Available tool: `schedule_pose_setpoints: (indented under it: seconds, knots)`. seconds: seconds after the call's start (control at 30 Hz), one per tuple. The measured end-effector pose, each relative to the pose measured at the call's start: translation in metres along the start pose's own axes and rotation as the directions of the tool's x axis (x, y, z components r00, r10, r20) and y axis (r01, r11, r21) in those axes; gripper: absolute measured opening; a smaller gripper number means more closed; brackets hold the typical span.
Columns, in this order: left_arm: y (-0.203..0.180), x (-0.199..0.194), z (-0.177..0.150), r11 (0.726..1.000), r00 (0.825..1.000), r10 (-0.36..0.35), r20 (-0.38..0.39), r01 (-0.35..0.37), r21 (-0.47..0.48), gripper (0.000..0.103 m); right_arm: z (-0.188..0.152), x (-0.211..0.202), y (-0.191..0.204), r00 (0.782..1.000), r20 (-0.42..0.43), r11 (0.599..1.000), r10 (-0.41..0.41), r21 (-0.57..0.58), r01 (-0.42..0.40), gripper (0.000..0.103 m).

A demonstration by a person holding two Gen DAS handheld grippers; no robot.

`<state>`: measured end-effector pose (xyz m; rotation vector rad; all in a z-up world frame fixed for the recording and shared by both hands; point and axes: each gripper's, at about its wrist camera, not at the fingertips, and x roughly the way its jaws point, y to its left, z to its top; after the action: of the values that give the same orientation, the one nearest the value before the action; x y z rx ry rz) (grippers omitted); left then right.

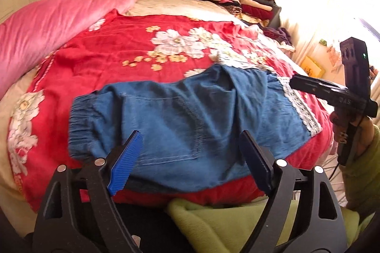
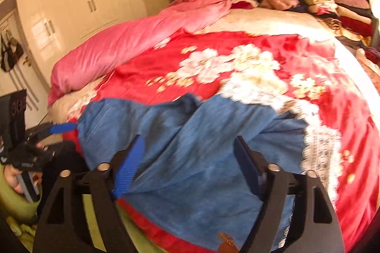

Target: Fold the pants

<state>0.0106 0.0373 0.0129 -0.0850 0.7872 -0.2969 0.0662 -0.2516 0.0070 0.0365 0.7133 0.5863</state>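
pants (image 1: pixel 180 119): blue, folded over, lying flat on the red floral bedspread (image 1: pixel 133 46) near its front edge
left gripper (image 1: pixel 190 153): jaws wide apart, nothing between them
right gripper (image 2: pixel 190 158): jaws spread, seemingly clear of the cloth; view blurred

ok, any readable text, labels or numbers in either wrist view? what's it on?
"QAS", faint and only partly legible: on the right gripper body, left wrist view.
Markings on the left gripper body, right wrist view: too blurred to read.
Yellow item by the window: print too small to read.
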Motion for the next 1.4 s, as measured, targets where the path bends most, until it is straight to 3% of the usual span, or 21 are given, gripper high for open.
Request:
schedule_pose_setpoints:
  seconds: [0.23,0.33,0.43,0.6,0.67,0.73,0.8,0.87,1.03,1.07,1.1,1.2,1.27,1.4]
  knots:
    - [-0.044,0.044,0.015,0.992,0.990,-0.101,-0.103,0.108,0.066,0.078,0.035,0.013,-0.030,0.999,0.012,0.998,-0.052,0.046,0.052,0.083]
    - [-0.062,0.072,0.018,0.986,0.977,-0.136,-0.164,0.150,0.076,0.068,0.053,0.030,-0.040,0.998,-0.026,0.996,-0.061,0.061,0.062,0.083]
    - [-0.071,0.098,0.020,0.979,0.958,-0.180,-0.223,0.196,0.050,0.068,0.069,0.052,-0.049,0.994,-0.072,0.993,-0.077,0.080,0.082,0.083]
    - [-0.071,0.135,0.028,0.978,0.939,-0.201,-0.278,0.211,0.005,0.068,0.085,0.099,-0.059,0.984,-0.160,0.992,-0.075,0.087,0.090,0.083]
    - [-0.071,0.140,0.027,0.976,0.939,-0.212,-0.271,0.218,-0.007,0.057,0.088,0.123,-0.057,0.975,-0.203,0.992,-0.091,0.071,0.107,0.083]
    - [-0.072,0.139,0.026,0.970,0.941,-0.235,-0.243,0.241,-0.002,0.031,0.090,0.142,-0.054,0.967,-0.234,0.992,-0.102,0.055,0.118,0.083]
    - [-0.073,0.139,0.024,0.954,0.927,-0.295,-0.232,0.297,-0.024,0.004,0.093,0.158,-0.051,0.959,-0.258,0.991,-0.115,0.039,0.129,0.083]
    - [-0.076,0.140,0.021,0.945,0.917,-0.323,-0.234,0.325,-0.031,0.003,0.096,0.177,-0.047,0.952,-0.276,0.989,-0.134,0.015,0.144,0.083]
    - [-0.088,0.141,0.012,0.945,0.921,-0.306,-0.240,0.325,0.039,0.003,0.098,0.212,-0.049,0.930,-0.318,0.981,-0.184,-0.008,0.192,0.082]
    - [-0.088,0.141,0.012,0.945,0.921,-0.306,-0.239,0.325,0.042,0.003,0.096,0.216,-0.051,0.926,-0.326,0.980,-0.191,-0.006,0.200,0.073]
    - [-0.088,0.139,0.013,0.944,0.920,-0.311,-0.238,0.329,0.040,0.003,0.095,0.219,-0.053,0.923,-0.331,0.978,-0.196,-0.004,0.207,0.050]
    - [-0.089,0.134,0.015,0.944,0.924,-0.310,-0.225,0.328,0.046,0.004,0.094,0.209,-0.064,0.937,-0.303,0.980,-0.171,0.041,0.192,0.023]
    - [-0.089,0.131,0.015,0.947,0.928,-0.300,-0.219,0.318,0.052,0.004,0.095,0.187,-0.071,0.954,-0.252,0.981,-0.160,0.066,0.181,0.012]
    - [-0.091,0.127,0.016,0.950,0.934,-0.290,-0.209,0.307,0.057,0.005,0.098,0.129,-0.081,0.977,-0.146,0.980,-0.153,0.101,0.169,0.010]
